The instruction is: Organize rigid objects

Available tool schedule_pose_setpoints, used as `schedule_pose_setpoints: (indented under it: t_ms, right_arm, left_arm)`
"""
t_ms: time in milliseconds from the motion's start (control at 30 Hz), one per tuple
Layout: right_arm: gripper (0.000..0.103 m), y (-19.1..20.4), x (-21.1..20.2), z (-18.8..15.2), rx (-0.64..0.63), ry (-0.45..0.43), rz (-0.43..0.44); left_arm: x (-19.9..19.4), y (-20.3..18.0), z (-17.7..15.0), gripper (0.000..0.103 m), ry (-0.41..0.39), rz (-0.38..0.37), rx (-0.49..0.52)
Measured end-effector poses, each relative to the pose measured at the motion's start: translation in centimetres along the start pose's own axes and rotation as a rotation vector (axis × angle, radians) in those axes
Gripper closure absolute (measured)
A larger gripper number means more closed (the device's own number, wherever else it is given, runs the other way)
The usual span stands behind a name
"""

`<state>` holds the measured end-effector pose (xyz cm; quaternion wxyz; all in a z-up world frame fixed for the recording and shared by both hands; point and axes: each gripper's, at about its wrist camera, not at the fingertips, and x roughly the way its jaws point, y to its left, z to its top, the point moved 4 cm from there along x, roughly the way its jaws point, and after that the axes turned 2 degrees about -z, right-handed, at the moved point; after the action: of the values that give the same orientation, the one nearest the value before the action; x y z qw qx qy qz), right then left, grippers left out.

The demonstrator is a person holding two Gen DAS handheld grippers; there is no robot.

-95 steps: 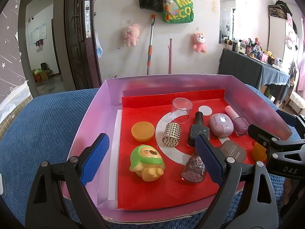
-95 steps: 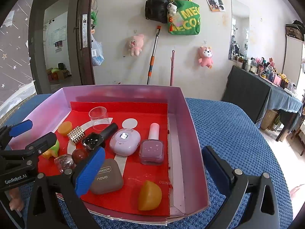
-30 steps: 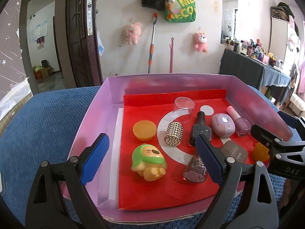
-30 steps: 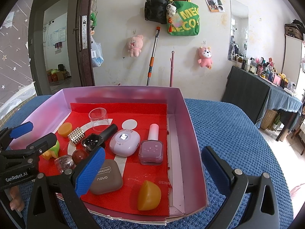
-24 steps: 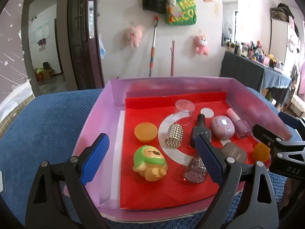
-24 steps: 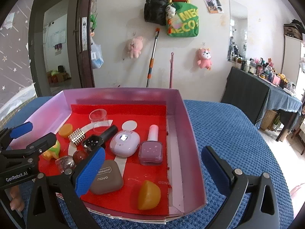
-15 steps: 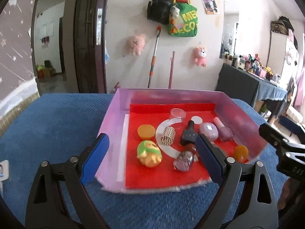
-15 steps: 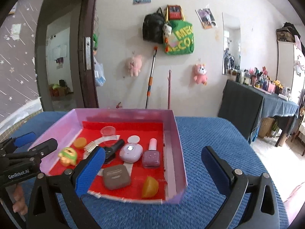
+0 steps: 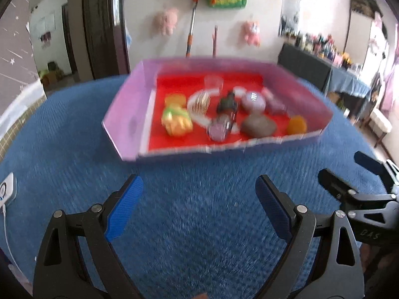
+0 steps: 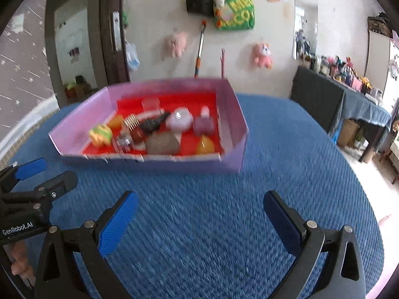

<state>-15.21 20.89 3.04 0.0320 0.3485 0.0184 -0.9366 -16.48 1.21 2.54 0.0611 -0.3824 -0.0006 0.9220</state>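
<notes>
A purple tray with a red liner holds several small objects: a green and yellow toy, a clear cup, a lilac case, a grey-brown case and an orange piece. My left gripper is open and empty over the blue cloth, well in front of the tray. My right gripper is open and empty too, also in front of the tray. Both views are motion-blurred.
The tray stands on a blue textured cloth over a round table. A small white device with a cable lies at the left edge. A dark-covered side table stands at the right by the wall.
Both grippers have pulled back and away from the tray, which now looks smaller and farther off. Both stay open and empty. The tray's contents have not moved.
</notes>
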Motion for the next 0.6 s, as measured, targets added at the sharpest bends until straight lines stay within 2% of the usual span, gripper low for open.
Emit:
schedule_pose_setpoints:
  t_ms: [233, 400, 600]
  right_arm:
    - [0.0, -0.9, 2.7, -1.6, 0.039, 0.166, 0.006]
    - [0.0, -0.5, 3.6, -1.9, 0.012, 0.219, -0.008]
    - [0.0, -0.5, 3.7, -1.9, -0.008, 0.234, -0.023]
  left_arm:
    - [3.3, 0.1, -2.4, 0.011, 0.131, 0.035, -0.017]
    - [3.4, 0.5, -2.5, 0.009, 0.133, 0.043, -0.037]
    - [3.7, 1.0, -2.4, 0.0, 0.145, 0.064, -0.057]
